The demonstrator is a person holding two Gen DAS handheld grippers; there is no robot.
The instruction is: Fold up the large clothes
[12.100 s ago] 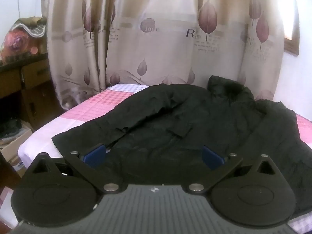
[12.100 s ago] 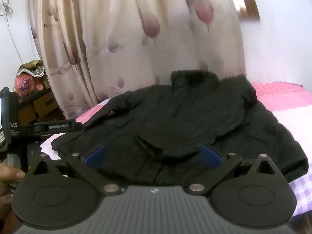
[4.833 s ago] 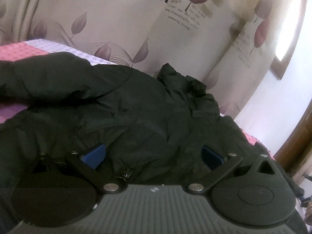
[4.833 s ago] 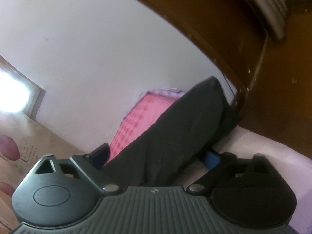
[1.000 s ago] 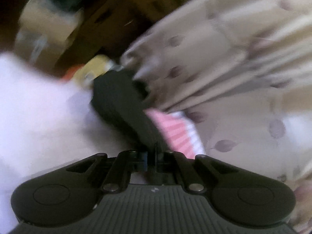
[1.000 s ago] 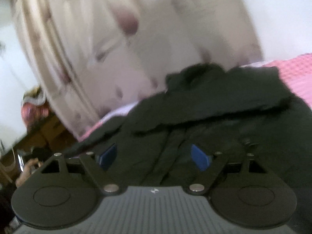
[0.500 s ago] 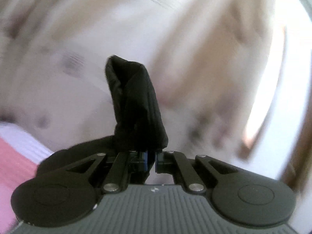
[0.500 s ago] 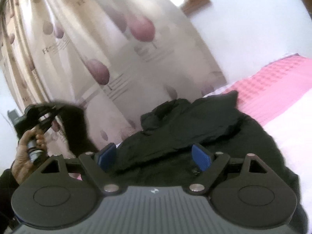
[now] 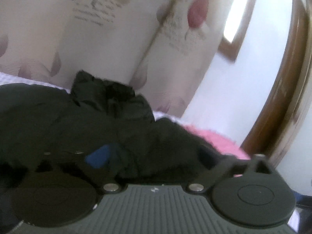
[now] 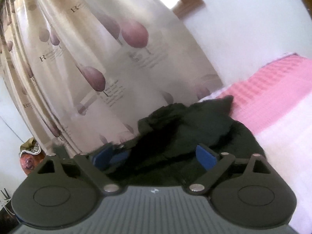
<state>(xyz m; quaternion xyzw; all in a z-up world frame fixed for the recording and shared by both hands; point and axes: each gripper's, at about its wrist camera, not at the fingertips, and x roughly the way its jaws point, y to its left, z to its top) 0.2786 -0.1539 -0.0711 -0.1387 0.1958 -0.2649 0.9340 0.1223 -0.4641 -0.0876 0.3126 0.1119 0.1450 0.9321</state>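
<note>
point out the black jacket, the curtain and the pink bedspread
black jacket (image 9: 78,120), left wrist view, on its body panel
curtain (image 10: 81,62), right wrist view, on a printed fold
pink bedspread (image 10: 273,89), right wrist view, on its checked top

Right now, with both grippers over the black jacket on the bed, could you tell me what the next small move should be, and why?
Probably lower the right gripper and close it on the jacket fabric bunched between its fingers. Its jaws stand wide open with nothing held. The left gripper also looks open above the jacket, though its right pad is hidden. The garment lies rumpled on the pink bedspread, not yet folded flat.
</note>
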